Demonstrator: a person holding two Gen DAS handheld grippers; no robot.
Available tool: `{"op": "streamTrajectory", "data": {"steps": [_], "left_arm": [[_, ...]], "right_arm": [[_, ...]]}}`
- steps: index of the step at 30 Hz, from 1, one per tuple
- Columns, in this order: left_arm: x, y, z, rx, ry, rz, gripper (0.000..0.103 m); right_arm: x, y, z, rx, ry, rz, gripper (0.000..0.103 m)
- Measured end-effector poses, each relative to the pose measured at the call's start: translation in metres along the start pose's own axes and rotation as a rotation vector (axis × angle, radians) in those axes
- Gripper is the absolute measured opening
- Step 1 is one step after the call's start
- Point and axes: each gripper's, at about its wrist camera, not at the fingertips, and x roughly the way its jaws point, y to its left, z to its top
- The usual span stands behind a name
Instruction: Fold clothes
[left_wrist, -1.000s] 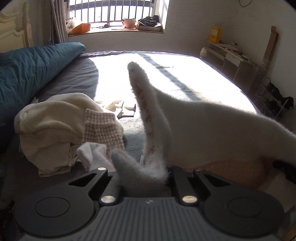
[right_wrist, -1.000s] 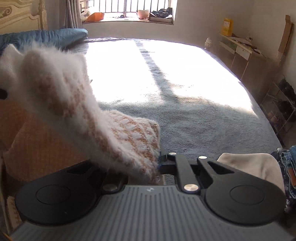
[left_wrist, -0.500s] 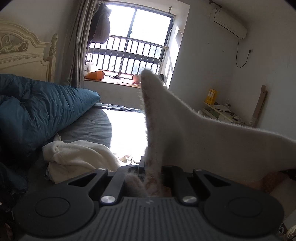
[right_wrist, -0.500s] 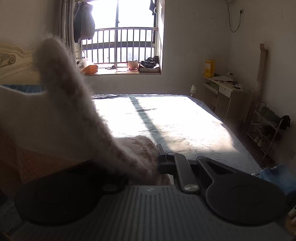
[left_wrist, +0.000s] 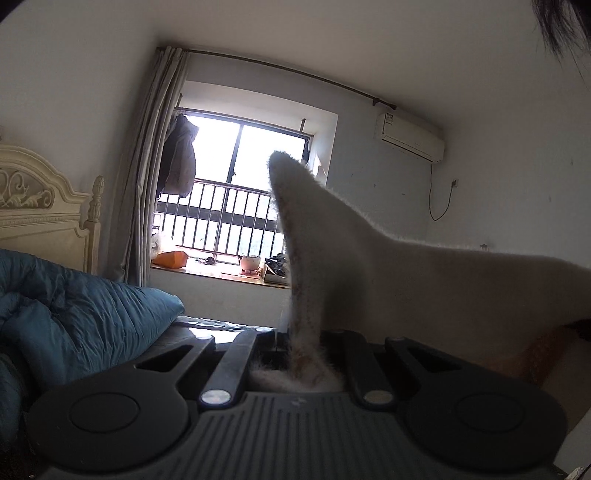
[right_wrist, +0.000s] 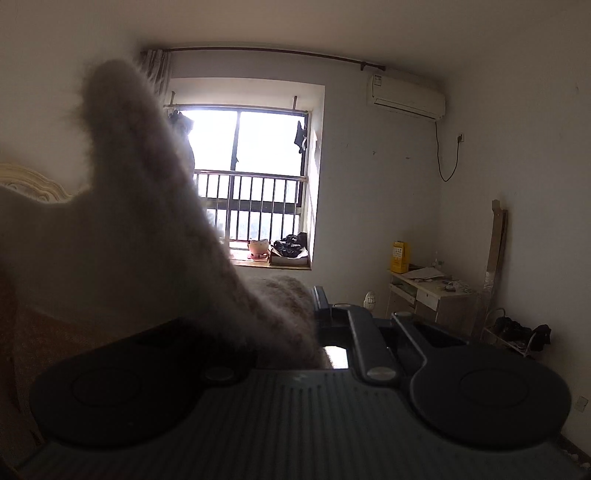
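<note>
A fuzzy white sweater with a tan knit pattern (left_wrist: 424, 280) is held up in the air between both grippers. My left gripper (left_wrist: 299, 343) is shut on one corner of it; the fabric rises in a peak and stretches off to the right. My right gripper (right_wrist: 295, 317) is shut on another corner of the same sweater (right_wrist: 122, 229), which stretches off to the left and hides the left finger. Both cameras are tilted up toward the window wall. The bed surface is mostly out of view.
A blue duvet (left_wrist: 74, 325) and a cream headboard (left_wrist: 40, 206) are at the left. The barred window (right_wrist: 251, 184) with a cluttered sill is ahead. A white desk (right_wrist: 428, 295), a shoe rack (right_wrist: 517, 332) and an air conditioner (right_wrist: 406, 98) are on the right.
Both grippers have risen and tilted upward with the sweater. The view has gone from the sunlit bed and the pile of clothes to the window and upper walls.
</note>
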Motion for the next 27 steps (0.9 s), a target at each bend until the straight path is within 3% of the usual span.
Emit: {"op": "streamTrajectory", "data": {"steps": [5,11,19,27], "left_arm": [[-0.002,0.004,0.000,-0.028,0.029,-0.005,0.008],[0.045,0.017,-0.030,-0.079,0.141,0.004,0.008],[0.174,0.026,-0.107,-0.122,0.335,0.070,0.008],[0.355,0.068,-0.209,-0.119,0.474,0.155,0.008]], "right_arm": [[-0.022,-0.002,0.015,-0.044,-0.013,-0.019,0.008],[0.021,-0.014,-0.002,-0.045,0.098,-0.017,0.008],[0.149,-0.057,-0.073,0.000,0.302,0.001,0.008],[0.324,-0.093,-0.180,0.035,0.413,0.062,0.008]]}}
